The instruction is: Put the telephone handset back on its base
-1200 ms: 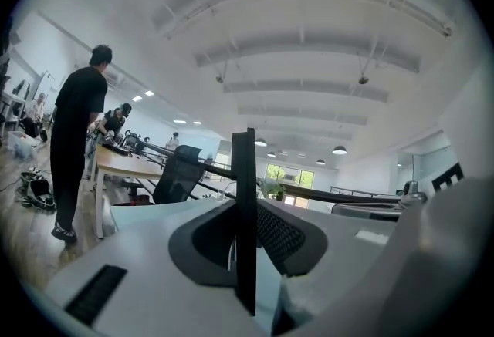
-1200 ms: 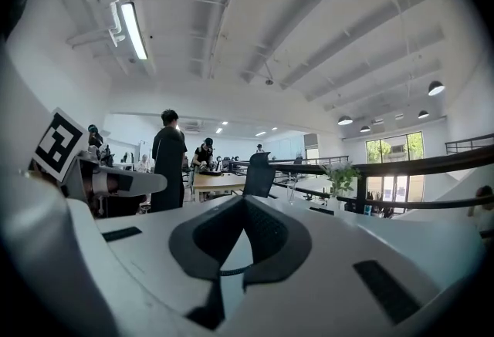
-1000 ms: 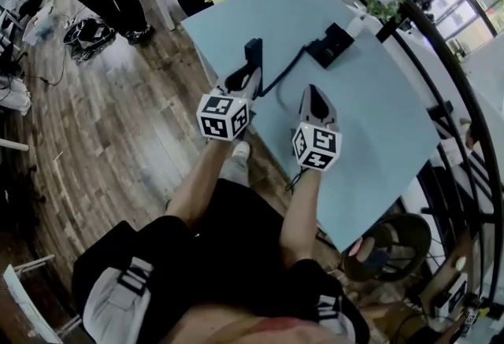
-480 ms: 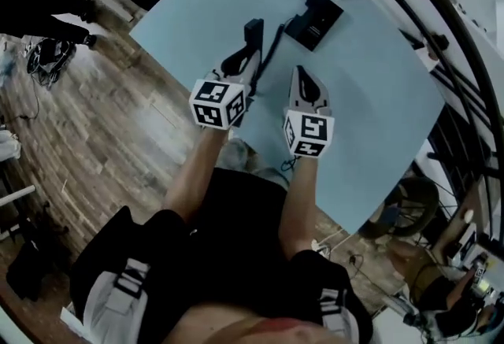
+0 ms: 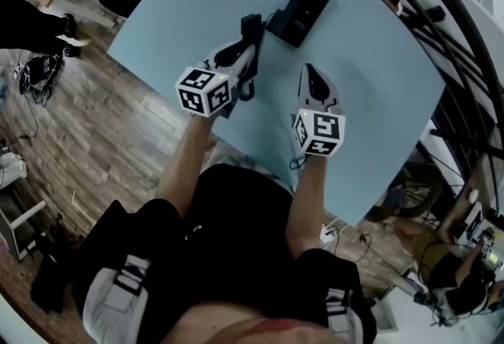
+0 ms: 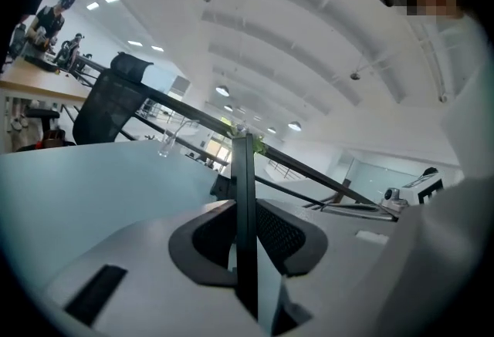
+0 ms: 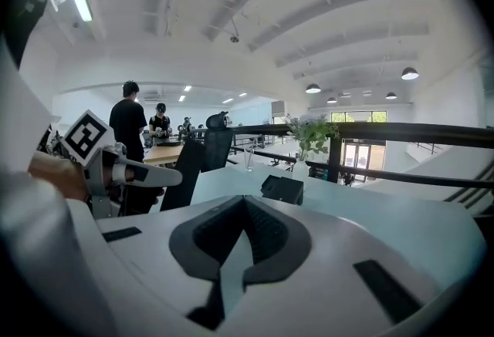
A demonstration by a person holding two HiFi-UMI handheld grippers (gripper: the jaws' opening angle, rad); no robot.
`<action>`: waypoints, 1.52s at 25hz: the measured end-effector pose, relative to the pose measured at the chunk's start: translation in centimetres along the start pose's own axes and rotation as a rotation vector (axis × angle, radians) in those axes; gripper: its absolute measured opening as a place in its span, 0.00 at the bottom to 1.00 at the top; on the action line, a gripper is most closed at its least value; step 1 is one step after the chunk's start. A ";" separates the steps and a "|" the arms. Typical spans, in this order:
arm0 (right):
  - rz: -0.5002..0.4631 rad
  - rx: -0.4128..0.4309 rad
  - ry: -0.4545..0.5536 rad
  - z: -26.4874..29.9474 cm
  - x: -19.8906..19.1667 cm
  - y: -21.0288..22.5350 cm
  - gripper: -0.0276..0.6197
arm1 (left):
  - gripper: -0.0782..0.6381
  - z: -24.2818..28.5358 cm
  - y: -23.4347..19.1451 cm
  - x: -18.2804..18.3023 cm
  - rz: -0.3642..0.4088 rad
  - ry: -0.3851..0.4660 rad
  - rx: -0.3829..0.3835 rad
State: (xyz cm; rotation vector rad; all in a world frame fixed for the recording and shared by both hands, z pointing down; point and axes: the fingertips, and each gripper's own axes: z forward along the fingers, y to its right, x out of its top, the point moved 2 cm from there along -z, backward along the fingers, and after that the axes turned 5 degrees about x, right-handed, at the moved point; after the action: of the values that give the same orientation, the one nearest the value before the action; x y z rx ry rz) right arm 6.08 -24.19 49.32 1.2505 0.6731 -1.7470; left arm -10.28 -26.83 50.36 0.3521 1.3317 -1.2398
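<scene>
The left gripper is clamped on the black telephone handset. Its jaws sit partly apart, one pressing on each side. In the left gripper view the handset stands on end like a thin dark bar. In the head view its long side runs away from the person, above the light blue table. Its far end is near the black base. The right gripper is closed tight and holds nothing.
</scene>
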 end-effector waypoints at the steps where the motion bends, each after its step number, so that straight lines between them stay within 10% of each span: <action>1: 0.002 0.005 -0.005 0.2 0.0 0.3 0.03 | 0.21 1.0 -0.3 0.1 -0.005 -0.009 -0.021; 8: 0.018 -0.002 -0.052 1.2 -1.0 3.6 0.03 | 0.21 7.8 -1.9 1.1 -0.091 -0.079 -0.247; 38: 0.059 0.015 -0.174 5.4 -4.7 6.8 0.03 | 0.21 23.0 -5.3 -1.0 -0.229 -0.418 -0.746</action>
State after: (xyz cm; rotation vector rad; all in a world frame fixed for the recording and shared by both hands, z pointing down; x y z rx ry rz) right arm 10.11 -30.29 56.00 1.1016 0.5178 -1.7902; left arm -2.22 -46.68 60.23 -0.5700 1.3785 -0.8468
